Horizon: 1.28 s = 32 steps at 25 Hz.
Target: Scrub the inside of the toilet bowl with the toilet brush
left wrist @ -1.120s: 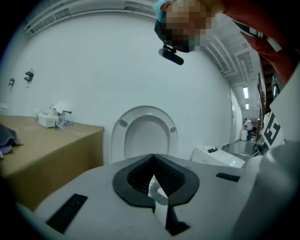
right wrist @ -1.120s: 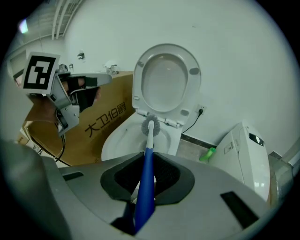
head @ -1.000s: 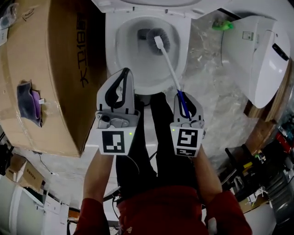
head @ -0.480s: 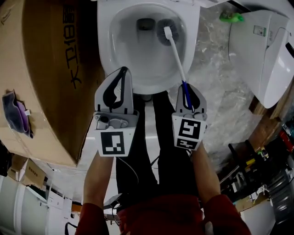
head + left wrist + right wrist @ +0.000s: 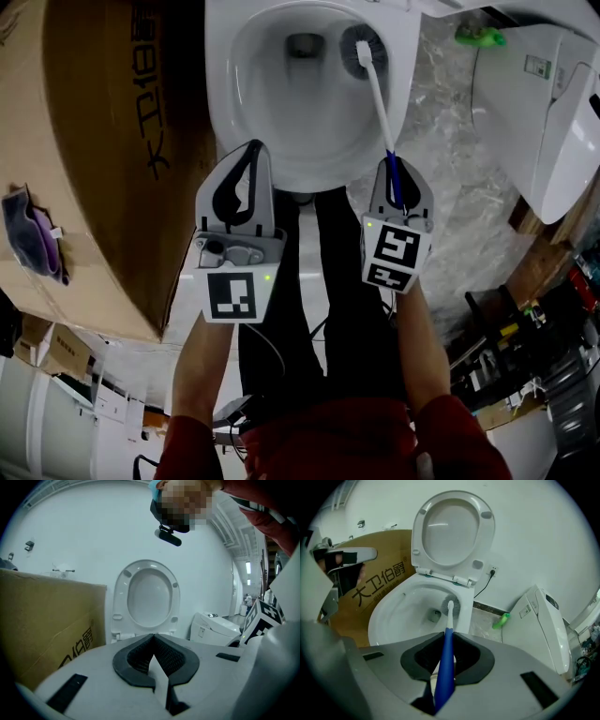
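Mid-scrub, we clamp the toilet brush by its blue handle in the right gripper, bristles at the toilet bowl's 1 o'clock wall, left gripper jaws together on nothing; next, we judge, sweep the wall round.

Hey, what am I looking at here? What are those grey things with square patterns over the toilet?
No robot here: a person holds a hand tool with a two-jaw claw in each hand; the patterned cubes belong to those tools. The top-down picture comes from a camera on the person's head, and the other two come from cameras riding on each tool. The right claw is shut on the blue handle of a toilet brush, whose bristles are inside the toilet bowl. The left claw is shut and empty. A cardboard box stands left of the bowl.
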Motion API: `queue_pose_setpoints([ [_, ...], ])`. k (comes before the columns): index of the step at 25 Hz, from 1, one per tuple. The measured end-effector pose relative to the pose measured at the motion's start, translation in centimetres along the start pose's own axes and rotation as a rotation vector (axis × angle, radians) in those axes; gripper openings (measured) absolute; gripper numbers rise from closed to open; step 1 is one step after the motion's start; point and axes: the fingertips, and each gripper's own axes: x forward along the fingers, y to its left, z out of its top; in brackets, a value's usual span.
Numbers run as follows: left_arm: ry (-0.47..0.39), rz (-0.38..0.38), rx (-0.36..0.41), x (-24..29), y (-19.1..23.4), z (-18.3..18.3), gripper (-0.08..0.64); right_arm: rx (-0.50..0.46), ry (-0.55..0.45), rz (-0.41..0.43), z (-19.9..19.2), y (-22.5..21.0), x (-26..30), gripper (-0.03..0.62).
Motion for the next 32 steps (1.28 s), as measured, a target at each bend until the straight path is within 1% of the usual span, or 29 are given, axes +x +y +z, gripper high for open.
queue_pose_setpoints([
  [10,0.031,-0.001,-0.010,-0.9,0.9,-0.7,0.012,-0.041,-0.041,0.027,3.2,2.2,2.6,0.060],
  [16,0.048,0.008,-0.016,-1.5,1.6,-1.1,0.012,-0.046,-0.065,0.073,4.8,4.7,3.2,0.060],
  [21,0.050,0.032,-0.028,-1.8,2.5,-1.3,0.012,-0.054,-0.088,0.131,5.8,7.4,3.2,0.060],
  [26,0.055,0.045,-0.043,-2.2,2.9,-1.4,0.012,-0.079,-0.095,0.204,5.9,10.9,2.3,0.060],
  [29,0.054,0.037,-0.043,-2.4,2.7,-1.4,0.012,-0.073,-0.089,0.238,5.1,12.1,1.5,0.060],
  [32,0.059,0.029,-0.040,-2.5,2.3,-1.5,0.012,-0.095,-0.080,0.267,4.1,12.9,0.4,0.060],
])
